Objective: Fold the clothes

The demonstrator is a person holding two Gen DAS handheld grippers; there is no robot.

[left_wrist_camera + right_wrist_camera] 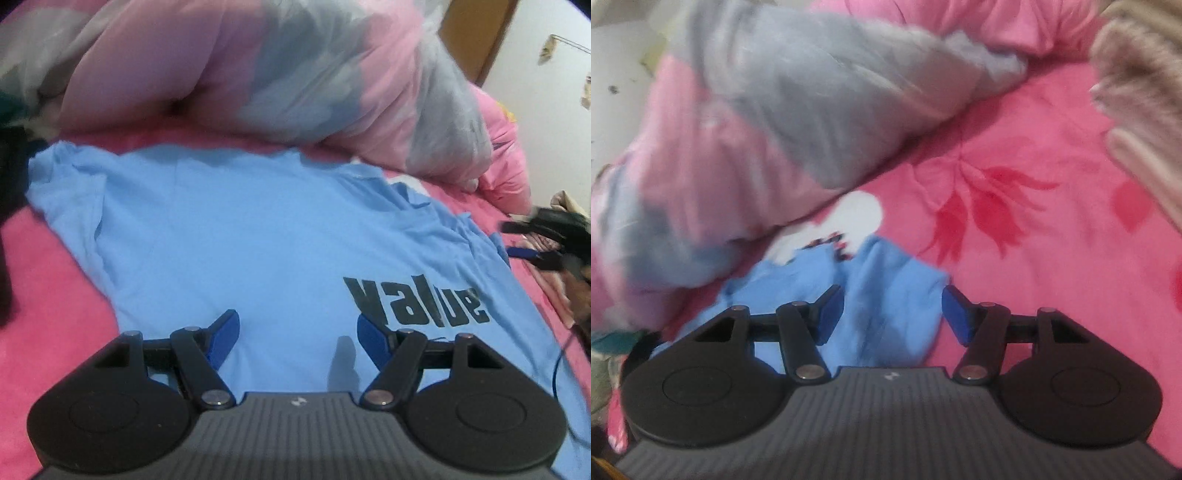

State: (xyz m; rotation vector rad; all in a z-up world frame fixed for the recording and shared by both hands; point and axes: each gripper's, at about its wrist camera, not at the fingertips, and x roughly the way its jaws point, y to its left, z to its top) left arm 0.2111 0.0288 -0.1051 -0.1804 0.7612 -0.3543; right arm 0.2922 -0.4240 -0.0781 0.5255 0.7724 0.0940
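Nearest in the left wrist view, the left gripper (295,338) hangs over the light blue cotton T-shirt (236,236) with its blue-padded jaws spread wide and nothing between them, cloth showing flat beneath the gap. Over in the right wrist view the right gripper (892,314) is parted too, gripping nothing, poised above a rumpled corner of the same shirt (882,306) that looks like a sleeve, though blur makes that hard to settle. The shirt lies spread on the pink floral bedsheet (1052,229), black lettering (415,302) towards its right side, one sleeve bunched at the far left. So the garment is laid out and the fold itself seems not yet begun; the step in hand looks like choosing where to pinch. To do it well, each gripper should come down on an edge or sleeve seam rather than mid-panel, take only one layer's hem, close firmly, then carry the cloth across evenly so it does not drag or wrinkle. That crumpled right sleeve wants smoothing first. Farther back, a puffy pink-and-grey quilt (280,74) is heaped just beyond the shirt's far edge, close enough to snag a lifted hem, and a small white patch (857,214) peeks out beside it.
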